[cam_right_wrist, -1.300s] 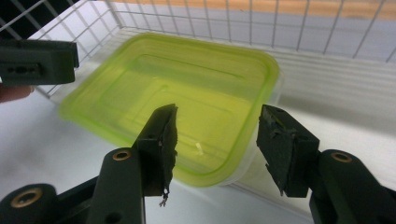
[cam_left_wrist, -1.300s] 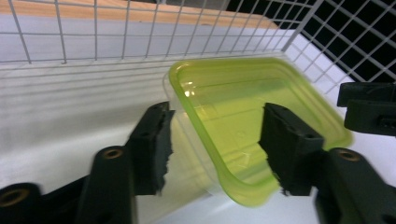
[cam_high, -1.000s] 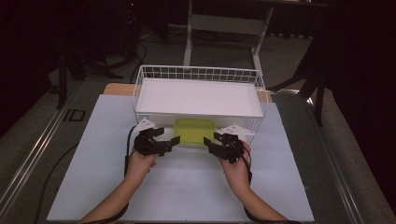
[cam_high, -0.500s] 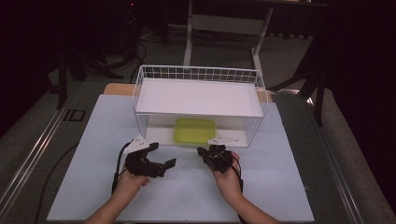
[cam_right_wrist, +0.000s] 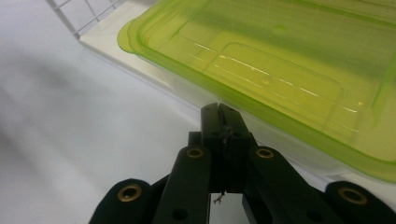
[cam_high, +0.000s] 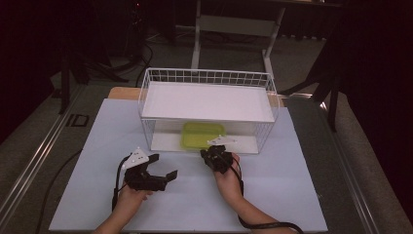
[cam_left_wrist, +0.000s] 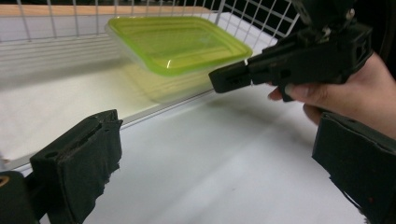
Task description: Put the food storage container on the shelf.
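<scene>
White sheeting covers the table (cam_high: 292, 195), set in a dark room. Left gripper (cam_high: 163, 168) hovers above the sheet with jaws spread wide, holding nothing, well short of the rack (cam_high: 207, 78). Right gripper (cam_high: 214, 155), jaws pressed together and empty, sits just at the front edge of the green-lidded box (cam_high: 202, 134), which lies on the wire rack's lower level, under its white shelf (cam_high: 207, 101).
</scene>
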`<action>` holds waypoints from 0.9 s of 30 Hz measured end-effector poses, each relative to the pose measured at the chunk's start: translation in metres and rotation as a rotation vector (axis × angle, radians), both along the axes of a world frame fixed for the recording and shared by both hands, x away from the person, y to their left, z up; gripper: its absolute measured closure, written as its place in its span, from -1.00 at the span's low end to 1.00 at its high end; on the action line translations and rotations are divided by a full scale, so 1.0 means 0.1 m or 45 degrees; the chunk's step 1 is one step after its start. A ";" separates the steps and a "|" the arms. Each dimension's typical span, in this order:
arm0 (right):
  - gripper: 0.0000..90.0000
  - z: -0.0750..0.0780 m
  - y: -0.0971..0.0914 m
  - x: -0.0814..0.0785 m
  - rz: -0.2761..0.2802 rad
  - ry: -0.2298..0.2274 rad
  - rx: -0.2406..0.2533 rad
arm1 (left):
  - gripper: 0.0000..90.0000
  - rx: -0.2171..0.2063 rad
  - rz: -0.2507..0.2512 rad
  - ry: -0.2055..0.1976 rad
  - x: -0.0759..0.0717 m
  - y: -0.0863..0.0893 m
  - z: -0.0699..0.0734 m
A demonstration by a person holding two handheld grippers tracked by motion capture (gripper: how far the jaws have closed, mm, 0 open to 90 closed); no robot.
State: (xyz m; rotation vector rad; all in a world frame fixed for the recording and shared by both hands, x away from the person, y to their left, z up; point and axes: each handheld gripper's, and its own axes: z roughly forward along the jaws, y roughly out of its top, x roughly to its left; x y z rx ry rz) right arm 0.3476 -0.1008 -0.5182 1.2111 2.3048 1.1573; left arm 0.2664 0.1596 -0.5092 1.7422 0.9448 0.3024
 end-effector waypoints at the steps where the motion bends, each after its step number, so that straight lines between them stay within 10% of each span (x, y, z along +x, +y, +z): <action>1: 1.00 0.00 0.00 0.02 -0.006 0.007 0.006 | -0.95 0.002 -0.001 0.003 0.00 0.01 0.00; 27: 1.00 -0.03 0.05 0.52 -0.129 -0.009 -0.011 | -0.95 0.014 -0.005 -0.029 -0.01 0.02 -0.04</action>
